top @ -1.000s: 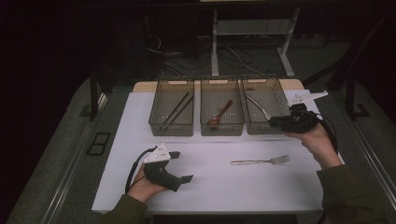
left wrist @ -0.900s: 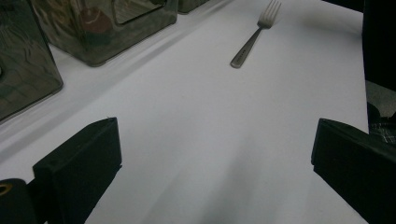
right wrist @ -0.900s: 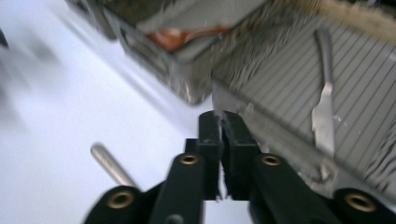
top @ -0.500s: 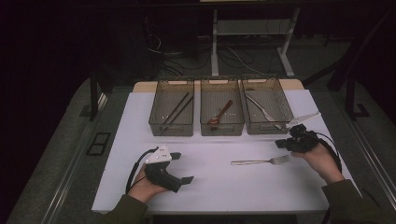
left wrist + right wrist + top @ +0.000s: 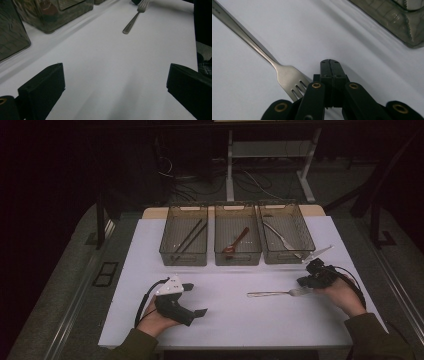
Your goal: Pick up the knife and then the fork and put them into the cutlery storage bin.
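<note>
From the high view, a white table top (image 5: pixel 235 320) carried three smoky transparent bins in a row along its far edge: the left bin (image 5: pixel 184 241) held dark chopsticks (image 5: pixel 189 239), the middle bin (image 5: pixel 237 241) a red spoon (image 5: pixel 235 242), and the right bin (image 5: pixel 286 239) a pale utensil (image 5: pixel 282 239) that I could not identify for certain. A metal fork (image 5: pixel 275 293) lay flat on the bare table in front of the right bin, handle toward the table's middle and tines toward the right gripper (image 5: pixel 303 282), whose tip sat just beside the fork's head; from here I could not tell whether they touched. The left gripper (image 5: pixel 194 300) rested on the table well apart from the fork, its jaws spread. In the left gripper view, the two black jaws stood wide with bare white surface between them, and the fork (image 5: pixel 134 17) lay far ahead, near the corner of a bin (image 5: pixel 52 15). In the right gripper view, the right gripper (image 5: pixel 330 65) had its jaws pressed fully together with nothing between them, having just finished closing; the fork (image 5: pixel 287 76) lay beside them on the left, its tines partly hidden under the gripper's linkage, and a bin's wall (image 5: pixel 397 25) crossed the upper right corner.
</note>
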{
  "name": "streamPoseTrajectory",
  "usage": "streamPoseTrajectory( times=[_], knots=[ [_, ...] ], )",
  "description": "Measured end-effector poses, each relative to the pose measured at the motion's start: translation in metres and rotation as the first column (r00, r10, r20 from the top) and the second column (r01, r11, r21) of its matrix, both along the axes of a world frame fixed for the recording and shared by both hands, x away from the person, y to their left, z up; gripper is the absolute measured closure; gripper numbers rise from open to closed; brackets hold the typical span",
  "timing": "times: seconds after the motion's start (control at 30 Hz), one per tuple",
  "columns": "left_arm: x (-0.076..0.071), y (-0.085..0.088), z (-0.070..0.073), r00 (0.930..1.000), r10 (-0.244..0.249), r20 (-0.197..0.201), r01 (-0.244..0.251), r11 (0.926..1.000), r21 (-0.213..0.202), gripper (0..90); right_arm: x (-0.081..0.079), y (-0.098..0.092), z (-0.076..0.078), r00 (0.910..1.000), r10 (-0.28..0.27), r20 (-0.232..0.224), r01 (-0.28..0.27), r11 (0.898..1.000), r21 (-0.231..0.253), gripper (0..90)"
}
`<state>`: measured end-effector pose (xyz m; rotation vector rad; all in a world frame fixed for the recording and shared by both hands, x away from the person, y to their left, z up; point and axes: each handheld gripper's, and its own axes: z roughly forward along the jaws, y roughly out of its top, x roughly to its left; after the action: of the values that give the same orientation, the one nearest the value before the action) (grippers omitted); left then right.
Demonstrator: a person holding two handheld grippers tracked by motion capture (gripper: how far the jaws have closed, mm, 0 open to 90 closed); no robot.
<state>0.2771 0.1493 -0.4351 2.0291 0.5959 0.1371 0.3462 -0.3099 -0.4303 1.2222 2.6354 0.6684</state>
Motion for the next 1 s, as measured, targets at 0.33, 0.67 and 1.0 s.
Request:
streamPoseTrajectory(
  times=[0.33,0.67,1.0],
  knots=[
    [-0.001,0.000,0.000,1.0000,0.001,0.003,-0.001,1.0000,-0.006,0.9,-0.008,0.001,0.001,0.9982,0.044,-0.041,-0.044,0.999,0.000,89.1],
    [-0.001,-0.002,0.000,1.0000,-0.008,0.002,0.008,1.0000,-0.004,0.9,-0.032,0.000,0.001,0.9902,0.120,-0.072,-0.119,0.993,0.013,89.1],
    [-0.001,-0.002,0.000,1.0000,-0.007,0.002,0.007,1.0000,-0.007,0.9,-0.057,0.005,0.002,0.9747,0.203,-0.093,-0.203,0.979,0.017,89.1]
  ],
)
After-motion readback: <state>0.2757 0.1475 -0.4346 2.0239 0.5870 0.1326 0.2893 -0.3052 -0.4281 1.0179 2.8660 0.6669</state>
